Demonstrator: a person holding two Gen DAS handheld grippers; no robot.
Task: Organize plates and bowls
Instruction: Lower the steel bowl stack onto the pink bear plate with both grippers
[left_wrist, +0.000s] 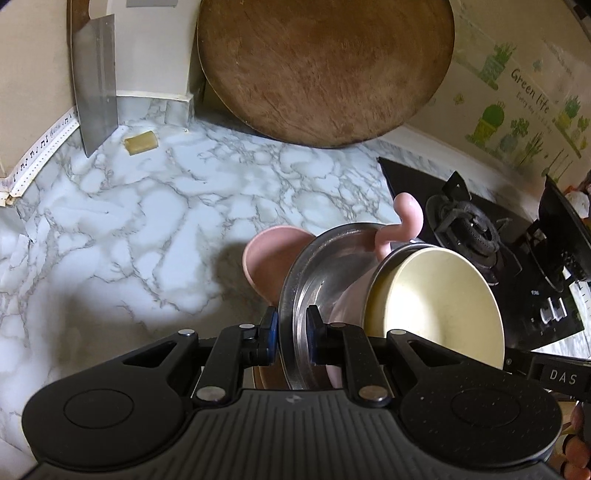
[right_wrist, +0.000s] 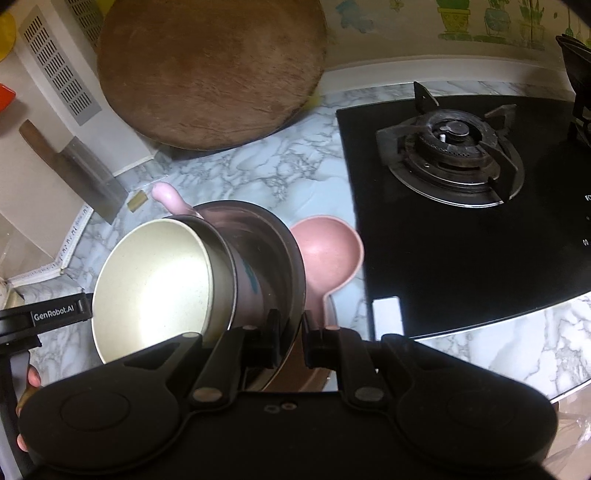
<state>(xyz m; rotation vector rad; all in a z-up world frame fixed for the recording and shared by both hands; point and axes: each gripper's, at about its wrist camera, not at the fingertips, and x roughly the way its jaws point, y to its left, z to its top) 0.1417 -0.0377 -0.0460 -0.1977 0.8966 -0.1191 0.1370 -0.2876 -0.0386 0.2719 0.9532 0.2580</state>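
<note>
Marble-patterned surface (left_wrist: 147, 206), wall sticker reading "Green life" (left_wrist: 530, 88) at 2 o'clock. Left gripper (left_wrist: 291, 328) clamps the steel bowl (left_wrist: 325, 258) rim; right gripper (right_wrist: 291, 328) pinches the same rim opposite. Cream bowl (left_wrist: 436, 302) and a pink cup nest inside, tilted. Pink spoon-shaped dish (right_wrist: 328, 254) partly hidden behind. "GenRobot.AI" label (right_wrist: 59, 315) at 9 o'clock. Round wooden board (left_wrist: 325, 70) and cleaver (left_wrist: 96, 85) lean at 12 and 10 o'clock.

Marble-pattern countertop (left_wrist: 147, 221). Round wooden cutting board (left_wrist: 325, 70) at 12 o'clock, leaning on the wall. Cleaver (left_wrist: 96, 85) at 10 o'clock, propped upright against the wall; small tan block (left_wrist: 141, 141) just beside it. Black gas stove (right_wrist: 480, 206) at 2 o'clock, burner (right_wrist: 454, 155) unlit. Plant-print wall sticker (left_wrist: 524, 107) behind the stove.
</note>
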